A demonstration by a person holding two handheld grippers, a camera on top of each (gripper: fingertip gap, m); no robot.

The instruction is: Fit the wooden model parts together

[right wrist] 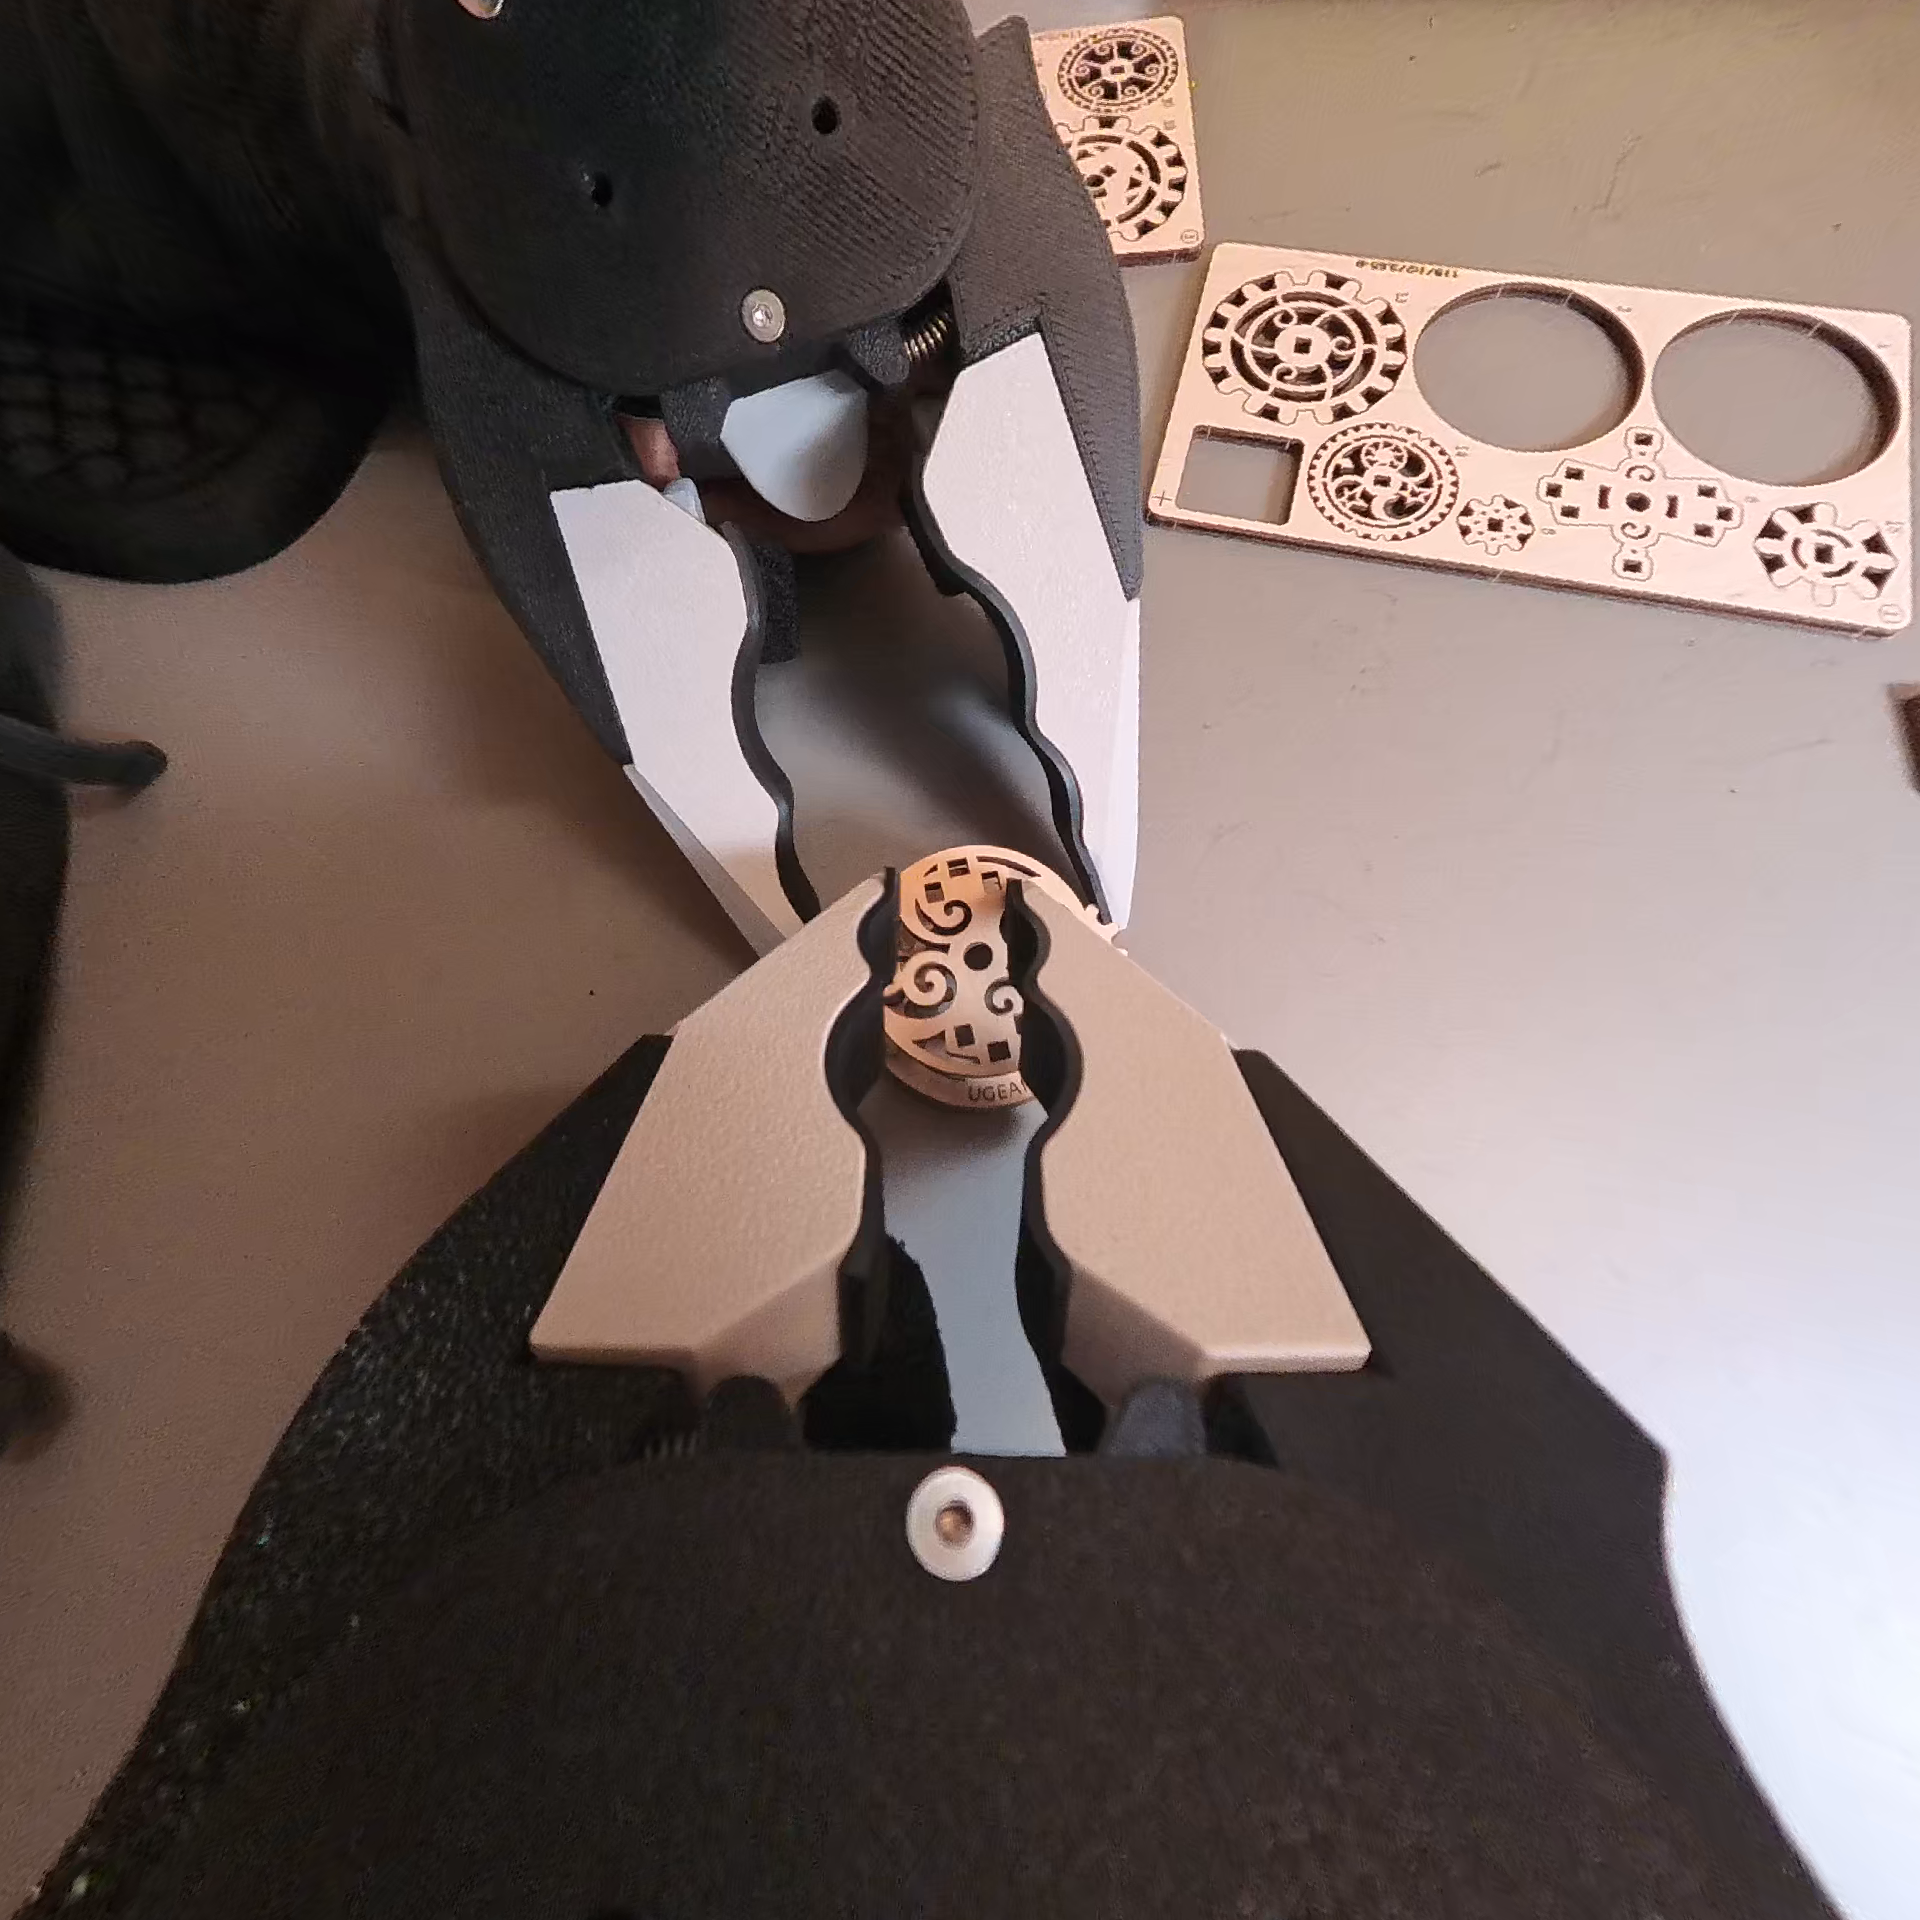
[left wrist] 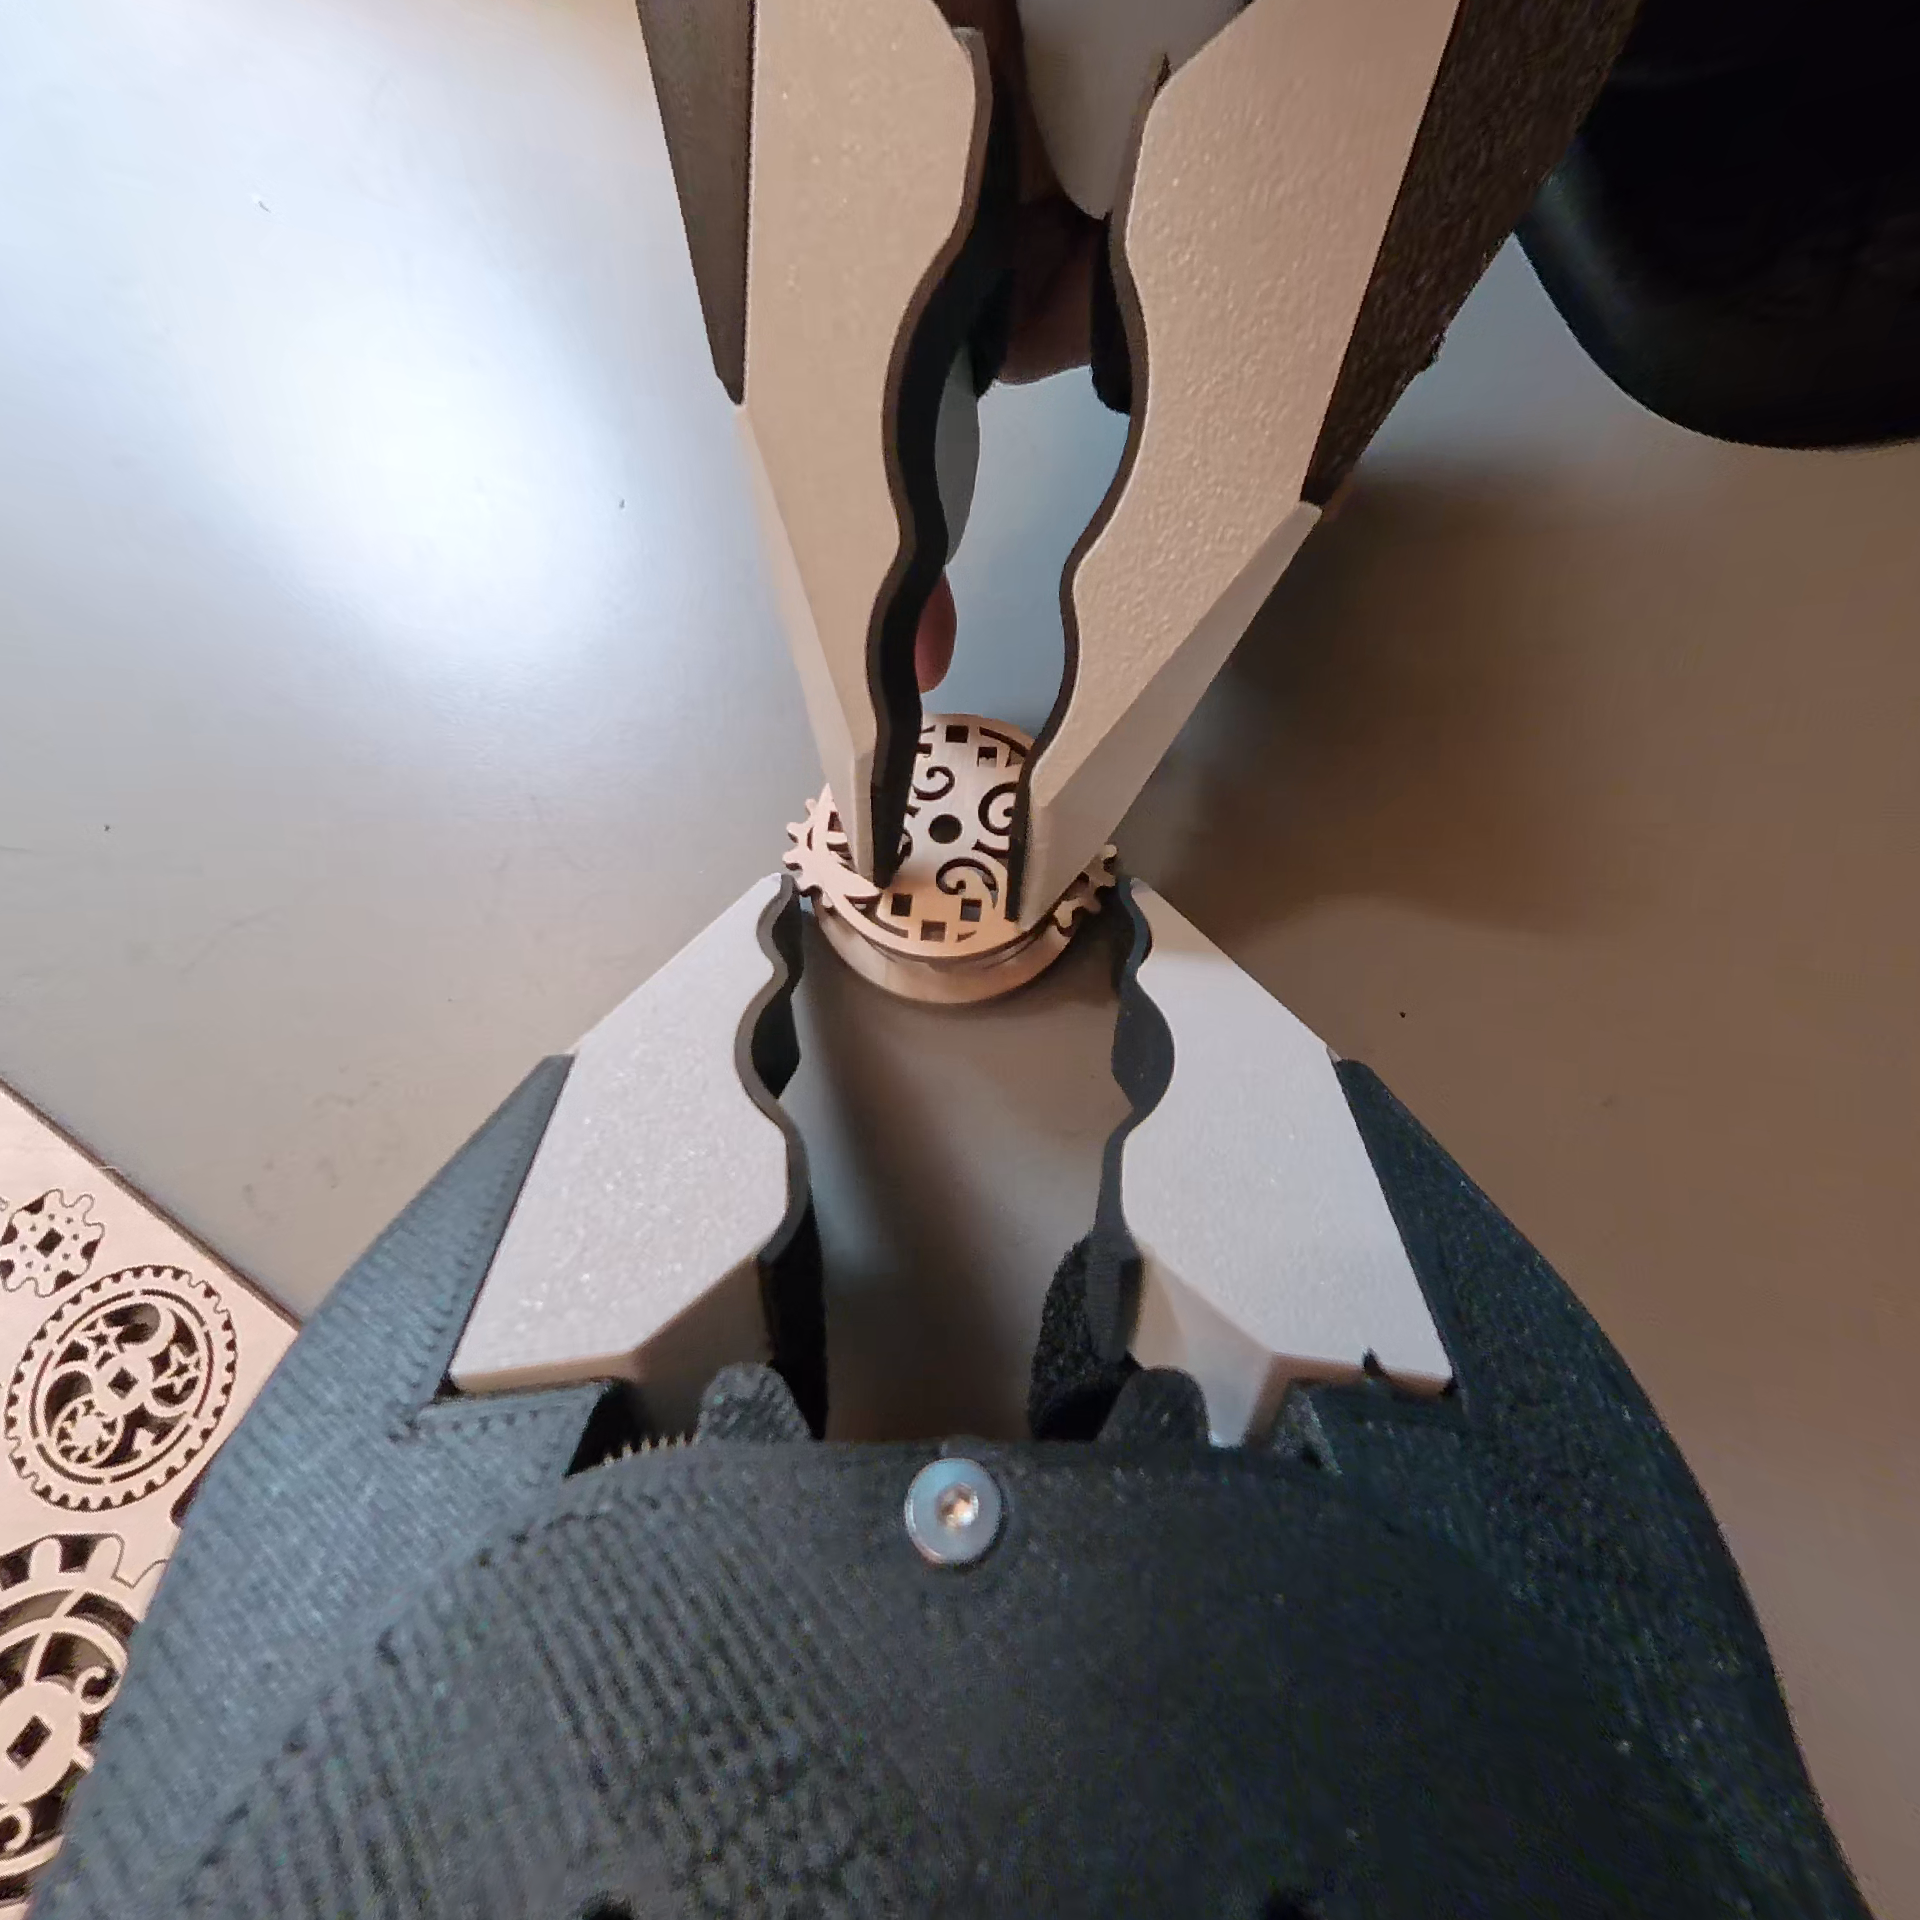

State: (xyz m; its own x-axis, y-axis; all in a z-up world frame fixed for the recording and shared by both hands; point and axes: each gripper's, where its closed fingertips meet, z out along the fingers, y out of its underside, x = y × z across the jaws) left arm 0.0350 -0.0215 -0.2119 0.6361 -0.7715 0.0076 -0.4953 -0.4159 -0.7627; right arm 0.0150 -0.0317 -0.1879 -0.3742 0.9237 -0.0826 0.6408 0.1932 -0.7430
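Evidently both claws met at one small stack of wooden discs [left wrist: 940, 883] resting on the grey surface [left wrist: 312, 520]. Left claw [left wrist: 954, 896] stood wide, its tips bracketing the stack's toothed lower layers; whether they pinched could not be told. Right claw [right wrist: 951, 940] was clamped across the patterned top disc [right wrist: 961, 977], tips at its rim. Risk, as judged: uneven downward pressure could tilt the top disc and jam it, or the thin fretwork could crack. Part sheet [right wrist: 1538, 436] lay well apart.
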